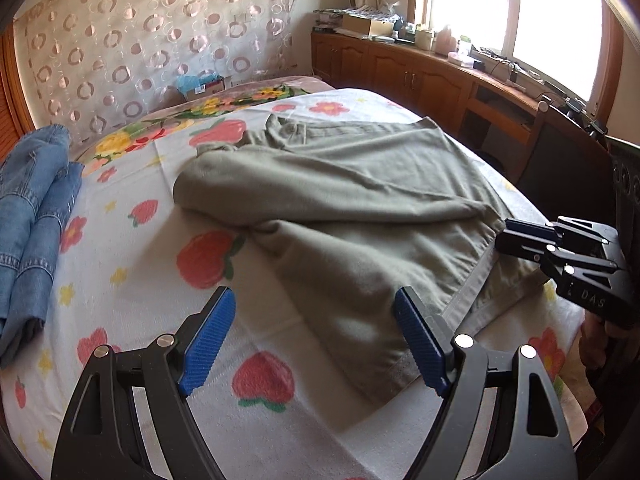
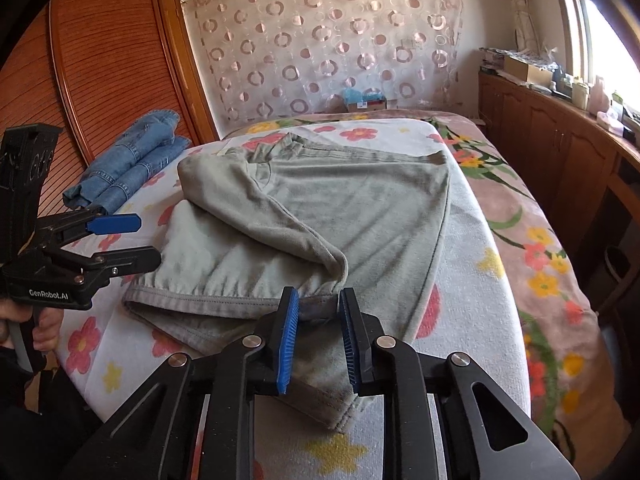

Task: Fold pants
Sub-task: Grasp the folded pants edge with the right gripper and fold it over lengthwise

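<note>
- The grey-green pants (image 1: 360, 200) lie partly folded on a white towel printed with flowers and strawberries (image 1: 132, 264), which covers the bed; 1 leg is doubled diagonally back across the rest of the garment.
- The waistband end sits at the far side of the towel, and the hems (image 2: 224, 300) are at the near edge.
- The left gripper (image 1: 316, 340) hovers low over the near left part of the pants, its 2 blue-padded fingers spread wide with nothing between them. From the right wrist camera it appears at the left edge (image 2: 138, 240), jaws parted, just beside the garment's near left corner.
- The right gripper (image 2: 318, 332) sits at the near hem, its fingers narrowly parted with the hem edge lying between them. Whether the pads (image 2: 288, 340) press the cloth cannot be told.
- In the left wrist view the right gripper (image 1: 508, 238) meets the hem at the right edge of the pants.
- A folded pair of blue jeans (image 2: 132, 164) rests at the far left of the bed, well apart from the pants.
- A floral blanket (image 2: 532, 248) lies under the towel on the right.
</note>
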